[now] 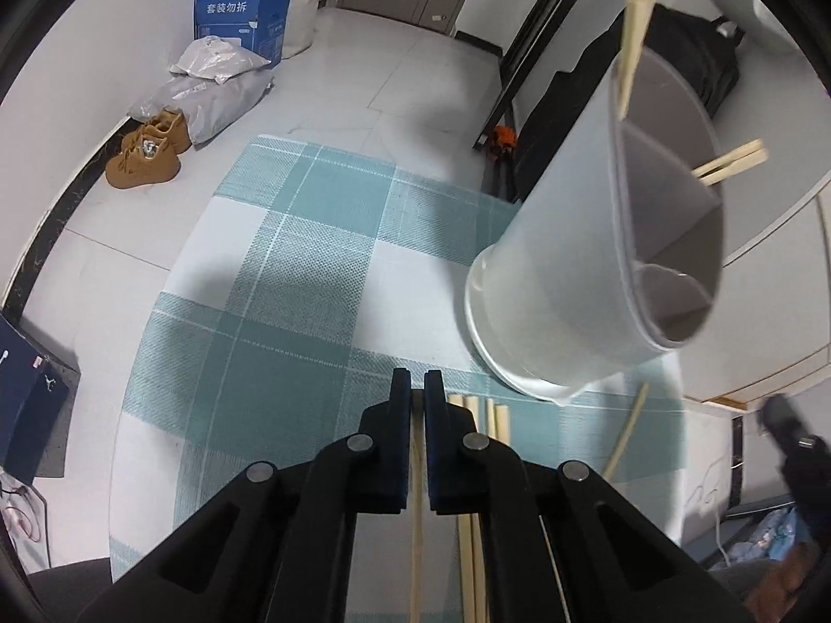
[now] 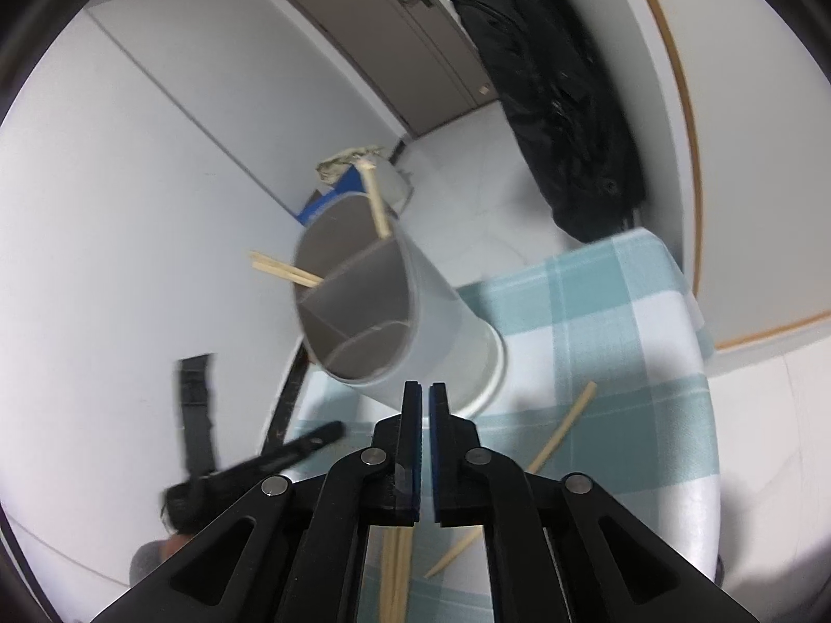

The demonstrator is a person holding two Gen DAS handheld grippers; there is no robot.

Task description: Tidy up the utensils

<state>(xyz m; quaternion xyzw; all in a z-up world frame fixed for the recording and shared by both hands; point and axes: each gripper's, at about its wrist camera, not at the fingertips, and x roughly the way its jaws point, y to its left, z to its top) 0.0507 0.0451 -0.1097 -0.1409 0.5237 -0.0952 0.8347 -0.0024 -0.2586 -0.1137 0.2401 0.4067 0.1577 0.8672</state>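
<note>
My left gripper [image 1: 417,379] is shut on a thin wooden chopstick [image 1: 415,529] that runs back between its pads, just above the teal checked tablecloth [image 1: 291,259]. More chopsticks [image 1: 480,415] lie on the cloth right beside it, and a loose chopstick [image 1: 626,431] lies further right. A tall white divided holder [image 1: 571,270] stands to the right with chopsticks [image 1: 633,46] sticking out of it. My right gripper [image 2: 423,389] is shut with nothing between its pads, close in front of the holder [image 2: 441,322]. A loose chopstick [image 2: 561,441] lies to its right on the tablecloth [image 2: 623,311].
Beyond the table, on the floor, are brown shoes [image 1: 150,156], grey parcel bags [image 1: 208,93] and a blue box [image 1: 241,21]. A black bag [image 1: 701,62] leans at the right. A black coat [image 2: 561,104] hangs by the wall.
</note>
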